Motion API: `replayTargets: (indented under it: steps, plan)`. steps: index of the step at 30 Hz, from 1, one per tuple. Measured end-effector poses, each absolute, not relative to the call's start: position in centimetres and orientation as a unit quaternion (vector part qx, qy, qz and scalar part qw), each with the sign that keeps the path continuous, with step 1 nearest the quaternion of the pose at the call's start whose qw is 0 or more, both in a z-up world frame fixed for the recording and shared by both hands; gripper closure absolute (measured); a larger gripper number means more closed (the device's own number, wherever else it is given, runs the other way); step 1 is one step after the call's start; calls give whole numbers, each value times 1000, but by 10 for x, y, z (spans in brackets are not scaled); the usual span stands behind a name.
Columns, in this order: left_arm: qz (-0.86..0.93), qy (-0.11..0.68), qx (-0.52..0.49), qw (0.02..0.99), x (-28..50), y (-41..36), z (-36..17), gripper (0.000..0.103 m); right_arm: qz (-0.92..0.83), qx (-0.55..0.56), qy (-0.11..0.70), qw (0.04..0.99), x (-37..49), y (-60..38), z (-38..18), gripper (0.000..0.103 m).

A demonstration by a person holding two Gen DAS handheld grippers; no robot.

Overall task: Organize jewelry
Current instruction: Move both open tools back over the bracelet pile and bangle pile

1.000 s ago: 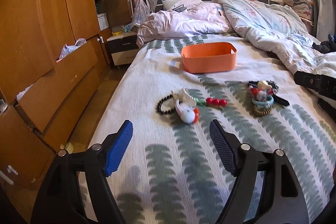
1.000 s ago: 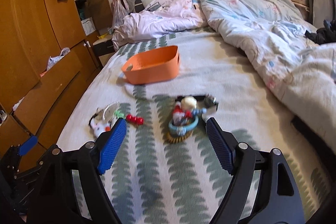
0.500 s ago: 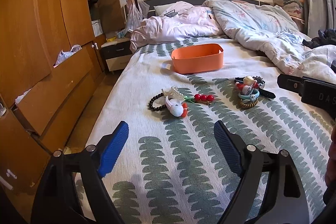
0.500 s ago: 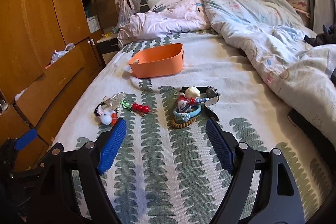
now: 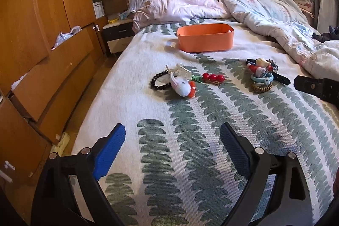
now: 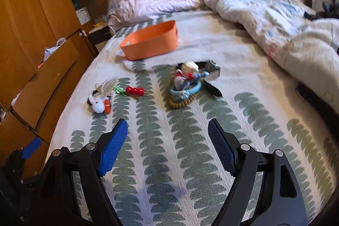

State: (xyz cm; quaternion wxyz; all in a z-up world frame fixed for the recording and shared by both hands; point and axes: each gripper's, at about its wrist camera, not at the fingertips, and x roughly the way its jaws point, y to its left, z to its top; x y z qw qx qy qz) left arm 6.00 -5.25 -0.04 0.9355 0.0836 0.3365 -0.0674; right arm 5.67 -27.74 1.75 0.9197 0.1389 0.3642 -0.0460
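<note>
Two small heaps of jewelry lie on the leaf-patterned bedspread [image 5: 190, 162]. The left heap has a black bead bracelet [image 5: 157, 82], a white plush charm [image 5: 181, 86], a pearl comb [image 5: 182, 70] and red cherry beads [image 5: 213, 77]. The right heap [image 6: 186, 84] holds a blue ring, a brown coil tie, small figures and a black watch strap. Behind them stands an orange bin [image 5: 205, 37]. My left gripper [image 5: 172, 137] hovers short of the left heap, its jaws opening with nothing between them. My right gripper [image 6: 168, 130] is open and empty, short of the right heap.
A rumpled duvet [image 5: 264, 12] and pink bedding [image 5: 182, 10] cover the far and right side of the bed. Wooden wardrobes with open drawers [image 5: 42, 56] line the left wall beyond the bed's left edge. A nightstand [image 5: 117, 34] stands by the headboard.
Both grippers pulled back from the heaps and then dipped; the right wrist view is now blurred. The left jaws have spread wider. Nothing was picked up.
</note>
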Motion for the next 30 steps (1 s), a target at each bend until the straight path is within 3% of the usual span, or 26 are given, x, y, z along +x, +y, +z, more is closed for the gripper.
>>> replayTargets:
  steps: [2,30]
  plan:
    - [-68,334,84,936,59,-53,-1,6,-55,152,369,915,57,-285,16,23]
    - [-72,340,51,936,99,-21,7,5,-90,168,362,912,84,-340,19,23]
